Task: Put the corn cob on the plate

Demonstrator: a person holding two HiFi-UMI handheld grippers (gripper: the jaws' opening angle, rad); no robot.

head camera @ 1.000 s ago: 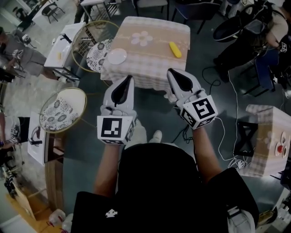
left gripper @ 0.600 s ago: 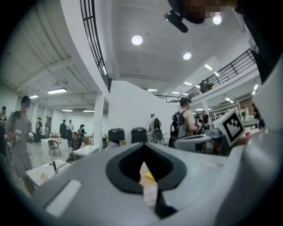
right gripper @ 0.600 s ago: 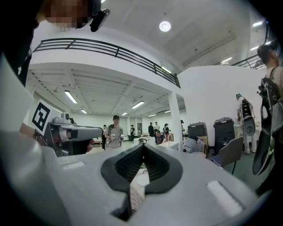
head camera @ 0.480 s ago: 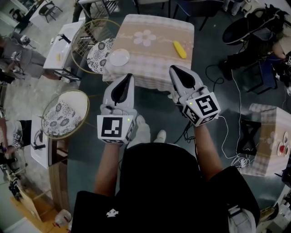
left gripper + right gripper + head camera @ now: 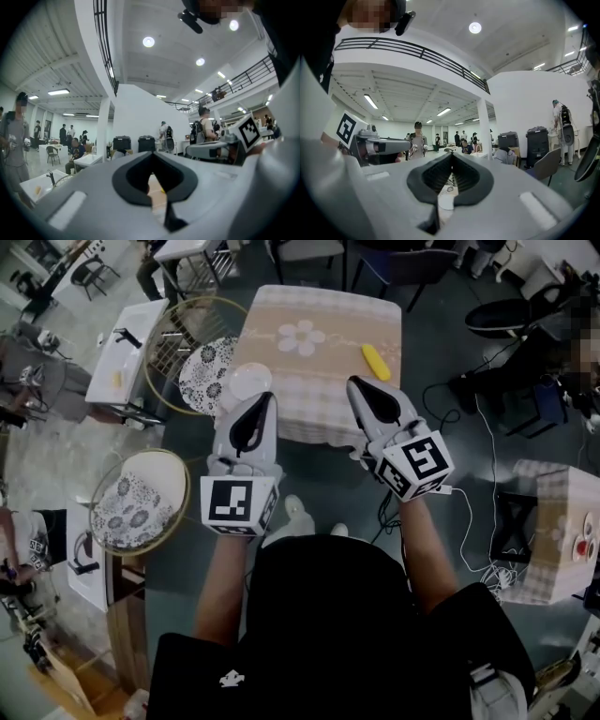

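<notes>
The corn cob (image 5: 375,362) is lying on the table (image 5: 319,395), toward its far right, well apart from the plate (image 5: 250,381). The left gripper (image 5: 265,399) and right gripper (image 5: 357,383) are hovering at the near edge, both with jaws pressed together and gripping nothing.

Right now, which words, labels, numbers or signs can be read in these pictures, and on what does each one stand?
No readable words or numbers anywhere.
Left marker cube and right marker cube: black-and-white square patterns, no letters.
Black shirt: small white emblem, too small to read.
Tablecloth: flower print, faint marks beside it too blurred to read.
</notes>
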